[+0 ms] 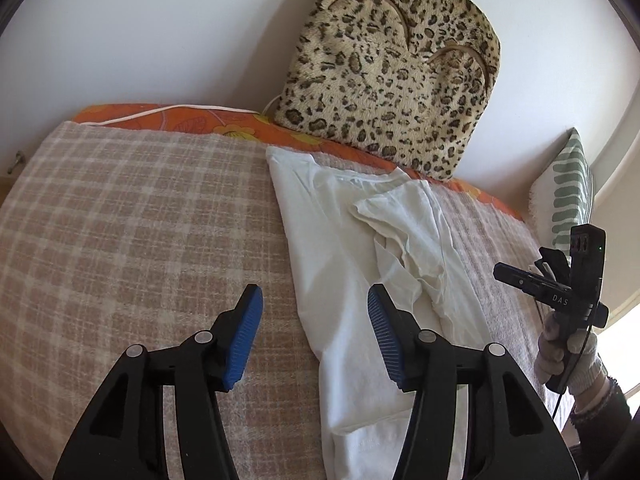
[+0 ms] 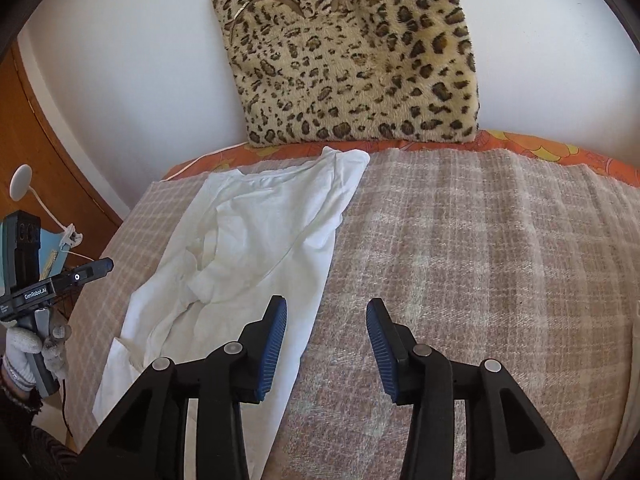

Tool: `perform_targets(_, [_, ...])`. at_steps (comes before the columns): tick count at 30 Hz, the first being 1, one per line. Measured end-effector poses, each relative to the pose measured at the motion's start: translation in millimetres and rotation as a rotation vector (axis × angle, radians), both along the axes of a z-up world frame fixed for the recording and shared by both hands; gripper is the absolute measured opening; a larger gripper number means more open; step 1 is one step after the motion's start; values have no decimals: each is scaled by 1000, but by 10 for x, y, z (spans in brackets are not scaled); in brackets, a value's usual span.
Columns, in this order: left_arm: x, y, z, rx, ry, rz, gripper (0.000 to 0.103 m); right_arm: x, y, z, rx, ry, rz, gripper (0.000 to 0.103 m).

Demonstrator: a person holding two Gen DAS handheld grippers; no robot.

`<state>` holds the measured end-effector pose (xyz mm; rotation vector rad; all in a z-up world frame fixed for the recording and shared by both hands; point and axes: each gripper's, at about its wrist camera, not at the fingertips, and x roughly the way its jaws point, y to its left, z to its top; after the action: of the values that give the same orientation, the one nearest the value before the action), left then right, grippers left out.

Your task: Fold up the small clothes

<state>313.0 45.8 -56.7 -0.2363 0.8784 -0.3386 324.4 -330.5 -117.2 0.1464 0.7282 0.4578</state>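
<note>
While both claws gape wide and empty, the white shirt [image 1: 360,248] lies between left claw [image 1: 315,336] and right claw [image 2: 326,346].

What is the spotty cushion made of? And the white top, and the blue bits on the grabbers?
Spotty cushion: looks like fuzzy fake fur, with short soft hairs showing.
White top: thin woven or knit cloth, probably cotton; it wrinkles softly and is matte.
Blue pads: likely rubber or soft plastic, with fine ridges for grip, on hard black plastic.
</note>
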Motion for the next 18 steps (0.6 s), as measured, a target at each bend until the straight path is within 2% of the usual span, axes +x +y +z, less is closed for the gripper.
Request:
perform_targets(5, [498, 48, -148, -49, 53, -9, 54, 452, -65, -3, 78, 37, 26, 45])
perform_targets(11, [987, 164, -301, -156, 89, 33, 54, 973, -136, -8, 184, 87, 13, 45])
perform_targets(15, [1242, 175, -392, -173, 89, 34, 54, 1300, -126, -22, 264, 105, 40, 45])
perform_targets(17, [1345, 176, -453, -168, 95, 45, 54, 1424, -69, -67, 271, 120, 59, 44])
perform_targets(18, [1400, 184, -486, -176, 99, 50, 54, 1471, -24, -85, 262, 126, 67, 34])
